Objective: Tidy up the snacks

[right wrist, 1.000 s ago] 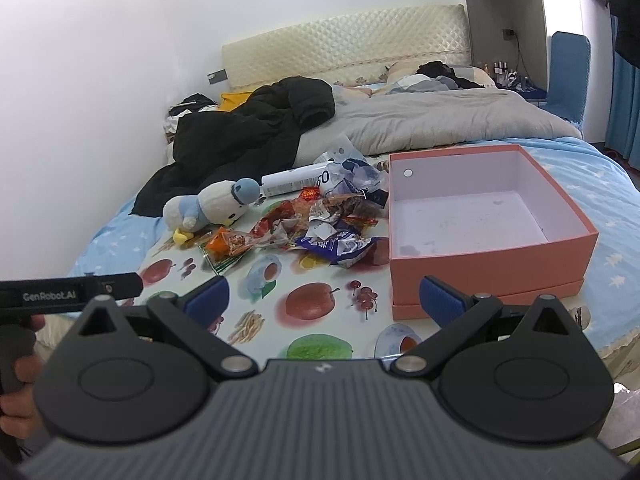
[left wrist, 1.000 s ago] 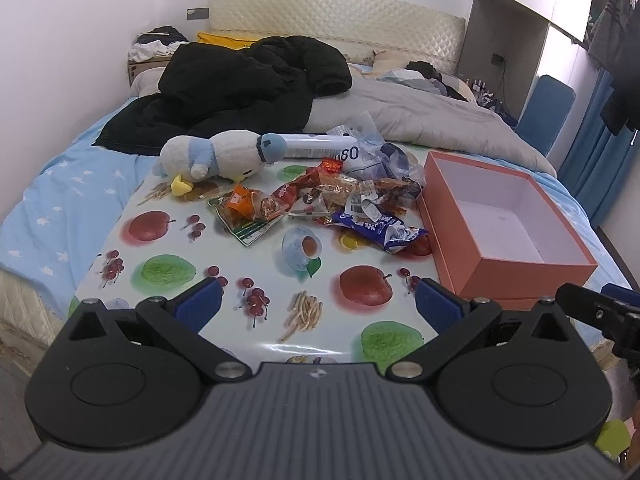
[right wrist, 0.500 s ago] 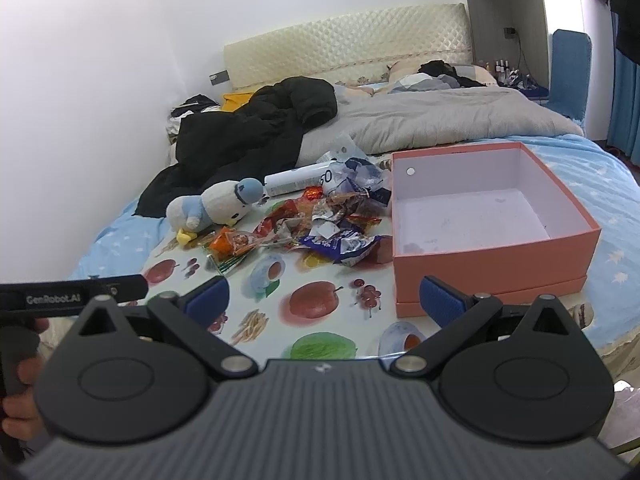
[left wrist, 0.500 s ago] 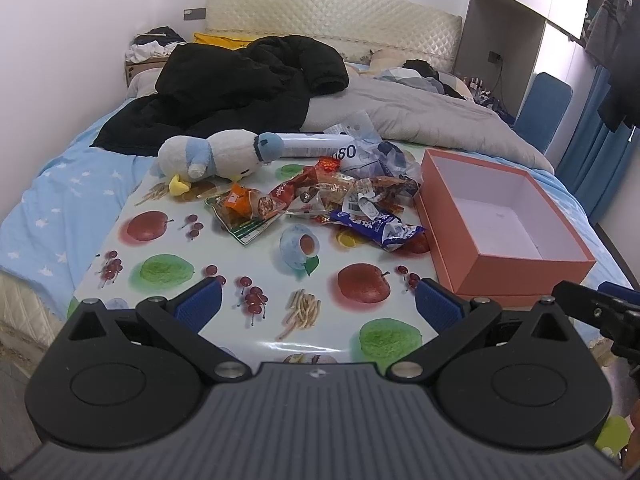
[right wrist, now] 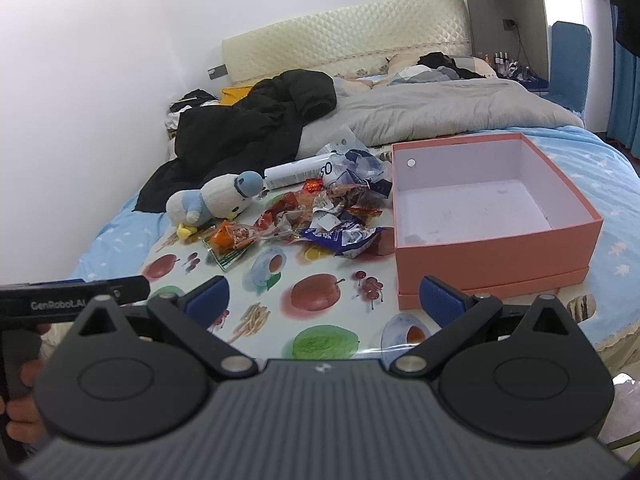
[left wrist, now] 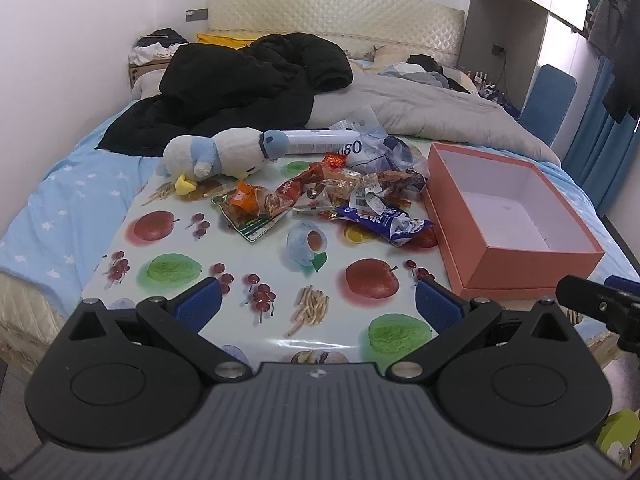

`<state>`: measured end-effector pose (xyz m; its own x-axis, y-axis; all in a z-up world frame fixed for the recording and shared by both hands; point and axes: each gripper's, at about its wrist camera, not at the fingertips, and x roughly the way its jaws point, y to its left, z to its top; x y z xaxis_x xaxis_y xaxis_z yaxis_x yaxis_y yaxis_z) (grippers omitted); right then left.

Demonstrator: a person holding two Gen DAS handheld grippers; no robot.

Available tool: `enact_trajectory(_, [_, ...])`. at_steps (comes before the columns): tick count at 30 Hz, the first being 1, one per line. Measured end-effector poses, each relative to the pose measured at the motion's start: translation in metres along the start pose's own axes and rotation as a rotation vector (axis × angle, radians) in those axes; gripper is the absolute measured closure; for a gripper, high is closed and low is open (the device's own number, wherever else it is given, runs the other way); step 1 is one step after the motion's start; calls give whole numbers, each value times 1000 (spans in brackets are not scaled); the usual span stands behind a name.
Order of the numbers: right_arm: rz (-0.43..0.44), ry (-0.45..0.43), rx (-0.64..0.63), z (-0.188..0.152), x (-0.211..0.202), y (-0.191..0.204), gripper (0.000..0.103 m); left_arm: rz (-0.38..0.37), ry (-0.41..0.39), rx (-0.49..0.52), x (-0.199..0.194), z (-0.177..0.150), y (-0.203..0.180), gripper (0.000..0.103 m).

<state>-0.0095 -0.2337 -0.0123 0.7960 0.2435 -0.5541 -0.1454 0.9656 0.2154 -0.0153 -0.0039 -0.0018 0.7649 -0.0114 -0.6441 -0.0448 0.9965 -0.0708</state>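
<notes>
2 views are showing the same scene. From the left wrist, the left gripper (left wrist: 316, 306) is hovering with its ribbed blue pads (left wrist: 198, 304) spread wide, jaws released and holding nothing. Beyond it a glossy fruit-printed table (left wrist: 180, 248) is carrying a crinkly heap of foil snack packets (left wrist: 332, 196), a soft white-and-blue plush duck (left wrist: 218, 156), a smooth white cylindrical tube (left wrist: 320, 141) and a rigid coral cardboard box (left wrist: 516, 276), open-topped with a pale matte lining, just right of the heap. A puffy black jacket (left wrist: 248, 80) is lying on the bed behind.

From the right wrist, the right gripper (right wrist: 324, 304) is likewise hanging with jaws released, empty. The snack packets (right wrist: 320, 216) are sitting just left of the square box (right wrist: 496, 256), the duck (right wrist: 212, 200) further left.
</notes>
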Motion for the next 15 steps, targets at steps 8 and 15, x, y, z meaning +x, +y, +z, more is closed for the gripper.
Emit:
enact_trajectory(8, [28, -42, -21, 1, 2, 4, 0, -37, 2, -13, 9, 0, 6, 0])
enact_trajectory(15, [4, -11, -13, -3, 24, 7, 5, -46, -3, 44, 26, 0, 4, 0])
